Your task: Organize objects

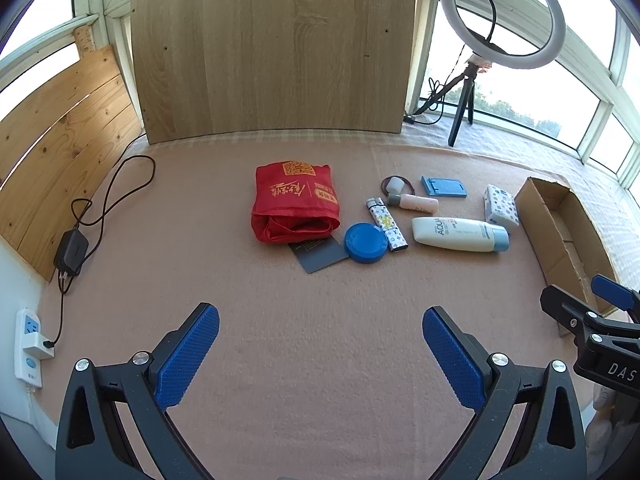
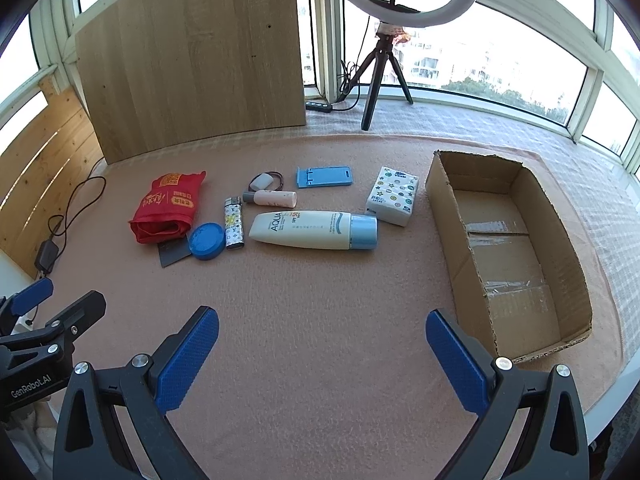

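Nothing moved yet, by the look of it: very start of the tidying, with every item loose on the pink-covered table (image 2: 320, 300) and the cardboard box (image 2: 508, 248) at the right edge empty.

Largest to smallest among the loose things: folded red bag (image 2: 168, 210) toward the left of the cluster, lying over one corner of a grey card (image 2: 174, 256); white sunscreen tube (image 2: 312, 230) flat on its side, blue cap pointing at the box; patterned tissue pack (image 2: 394, 196) just beside the box's left wall; blue phone stand (image 2: 325, 177) toward the far edge; blue round lid (image 2: 206, 241) touching the card; patterned lighter (image 2: 233, 223); small pink bottle (image 2: 272, 198); hair tie with a grey piece (image 2: 266, 181).

Left tool (image 1: 320, 354) spread wide, empty, low over the near edge. Right tool (image 2: 322, 356) likewise wide apart, gripping nothing.

Probable next move: right tool forward to the tissue pack or tube, closest to the box. Tube calls for a grip across its narrow width, then a short carry rightward over the box wall.
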A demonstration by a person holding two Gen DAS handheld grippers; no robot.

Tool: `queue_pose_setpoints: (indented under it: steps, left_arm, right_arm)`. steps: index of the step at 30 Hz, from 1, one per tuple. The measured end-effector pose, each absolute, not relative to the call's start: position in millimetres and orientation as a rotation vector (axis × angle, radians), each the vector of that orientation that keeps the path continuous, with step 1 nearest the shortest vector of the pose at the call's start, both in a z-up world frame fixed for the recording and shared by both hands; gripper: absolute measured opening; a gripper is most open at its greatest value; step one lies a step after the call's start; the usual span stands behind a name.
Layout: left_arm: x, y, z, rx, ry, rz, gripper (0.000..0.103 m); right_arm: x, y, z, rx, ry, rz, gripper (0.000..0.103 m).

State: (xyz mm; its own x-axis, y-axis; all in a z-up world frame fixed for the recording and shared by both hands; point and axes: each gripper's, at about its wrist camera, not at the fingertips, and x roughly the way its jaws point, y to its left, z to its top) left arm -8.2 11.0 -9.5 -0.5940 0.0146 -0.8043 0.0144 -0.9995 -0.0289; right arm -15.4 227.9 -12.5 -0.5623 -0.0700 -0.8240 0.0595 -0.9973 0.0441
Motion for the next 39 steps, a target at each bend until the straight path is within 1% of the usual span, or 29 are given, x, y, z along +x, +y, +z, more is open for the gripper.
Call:
queue_pose_setpoints:
  steps: [9,14,17,24,28,29,30,31,39]
  left_arm:
    - [-22,9,-14,-1.425,-0.059,2.815,0.103]
    - [-28,7,-19,-1.433,-0.08,2.823,0.103]
    - [-30,7,-22,-1.438,-0.082,2.825,0.103]
    - [-31,7,-30,-1.458,-0.079,2.829,0.103]
    - [-30,6,-33,-1.468,-0.089,2.834,0.103]
    - [-30,5,-34,-1.47,-0.09,2.838,0.103]
    - [-29,5,-34,-1.473,-0.093,2.841,0.103]
    - [-28,3,-34,-1.477,-0.098,2.844,0.103]
    - [-21,-7,-36,-1.503,-0.112,2.869,0.103]
  right_arm:
    - [-44,239,-20,1.423,-0.095,-2.66,0.102]
    - [-66,241,-24,1.443,-0.058,-2.645,0.101]
    - [-82,243,-27,1.461,-0.04,-2.632,0.098]
    - [-113,244,-41,1.514,0.003,-2.587,0.085]
    - [-130,243,-53,1.552,0.018,-2.542,0.081]
    - [-134,243,-57,1.565,0.019,-2.529,0.079]
    - [-138,243,-60,1.578,0.017,-2.516,0.074]
    - [-143,243,-63,1.591,0.014,-2.504,0.072]
    - [-174,246,-78,1.647,0.03,-2.477,0.072]
